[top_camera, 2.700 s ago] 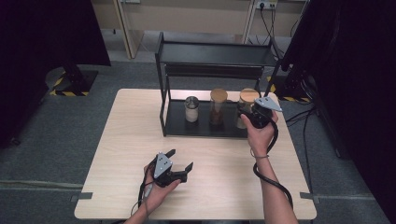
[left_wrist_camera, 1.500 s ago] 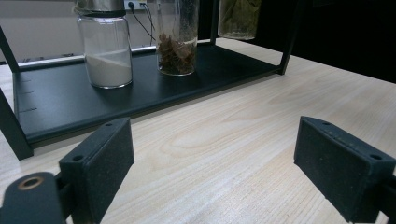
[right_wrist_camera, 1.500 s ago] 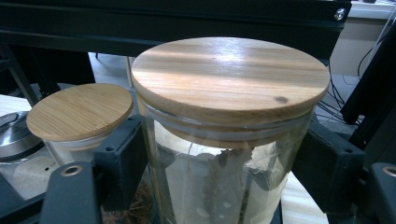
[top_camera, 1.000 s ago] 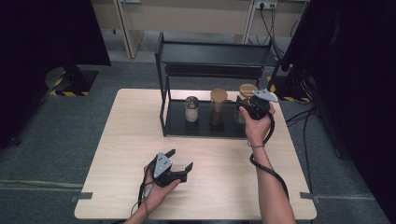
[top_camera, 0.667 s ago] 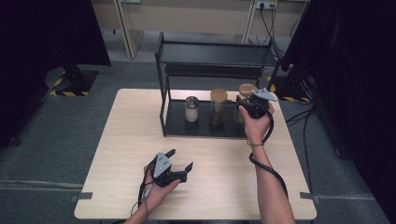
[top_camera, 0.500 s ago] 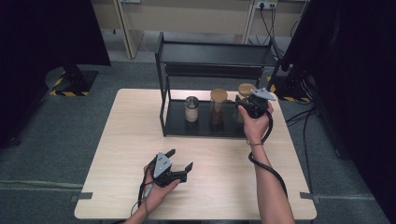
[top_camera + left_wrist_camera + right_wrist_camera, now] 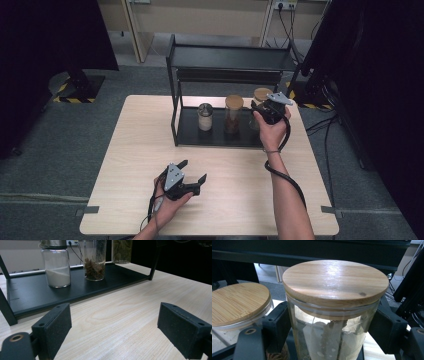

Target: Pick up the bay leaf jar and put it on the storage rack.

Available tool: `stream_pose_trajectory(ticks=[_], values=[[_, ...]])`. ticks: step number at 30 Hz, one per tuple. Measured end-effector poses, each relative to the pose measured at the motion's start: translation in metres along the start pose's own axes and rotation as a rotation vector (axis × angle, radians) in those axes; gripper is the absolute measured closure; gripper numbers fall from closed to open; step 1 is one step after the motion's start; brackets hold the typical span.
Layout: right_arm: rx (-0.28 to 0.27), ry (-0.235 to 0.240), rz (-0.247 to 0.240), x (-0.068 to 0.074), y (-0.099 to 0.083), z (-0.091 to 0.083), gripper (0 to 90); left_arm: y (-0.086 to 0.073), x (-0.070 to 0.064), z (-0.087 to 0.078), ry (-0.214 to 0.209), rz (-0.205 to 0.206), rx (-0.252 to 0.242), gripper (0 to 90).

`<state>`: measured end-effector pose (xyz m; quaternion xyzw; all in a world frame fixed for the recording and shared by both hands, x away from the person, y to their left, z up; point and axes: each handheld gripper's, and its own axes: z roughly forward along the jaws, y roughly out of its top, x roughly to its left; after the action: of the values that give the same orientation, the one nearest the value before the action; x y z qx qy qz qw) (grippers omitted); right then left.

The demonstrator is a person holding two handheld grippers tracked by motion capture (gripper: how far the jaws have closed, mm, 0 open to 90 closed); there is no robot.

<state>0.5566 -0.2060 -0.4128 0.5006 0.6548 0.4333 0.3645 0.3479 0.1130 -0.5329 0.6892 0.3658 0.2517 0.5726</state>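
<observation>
A black two-tier rack [image 7: 230,57] stands at the back of the wooden table [image 7: 150,130]. On its lower shelf [image 7: 37,295] are three glass jars. The rightmost, a jar of dried leaves [image 7: 261,94] with a wooden lid [image 7: 334,280], has my right gripper [image 7: 257,110] shut on it just under the lid, one pad [image 7: 275,325] pressing each side of the glass. My left gripper [image 7: 192,171] rests low near the table's front edge, held in a hand. It is open, with nothing between its pads [image 7: 53,327], and it faces the rack.
A jar of white powder [image 7: 205,116] and a jar of brown pieces [image 7: 233,112] share the lower shelf, left of the held jar. The brown jar's bamboo lid [image 7: 238,302] sits close beside my right gripper. The rack's upper shelf hangs just above the jars.
My right hand has pushed farther back and slightly left, carrying the leaf jar deeper under the rack's upper shelf. The left gripper has stayed still.
</observation>
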Motion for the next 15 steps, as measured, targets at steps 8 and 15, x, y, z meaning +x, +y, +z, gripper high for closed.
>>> stream_pose_trajectory(ticks=[8, 15], values=[[0.010, -0.001, 0.002, 0.000, -0.002, 0.006, 25.0, 0.000, 0.000, 0.000, 0.000, 0.001, 0.001, 11.8], [0.023, -0.005, 0.003, -0.001, -0.005, 0.011, 25.0, 0.000, 0.000, 0.000, 0.000, 0.002, 0.002, 11.8]])
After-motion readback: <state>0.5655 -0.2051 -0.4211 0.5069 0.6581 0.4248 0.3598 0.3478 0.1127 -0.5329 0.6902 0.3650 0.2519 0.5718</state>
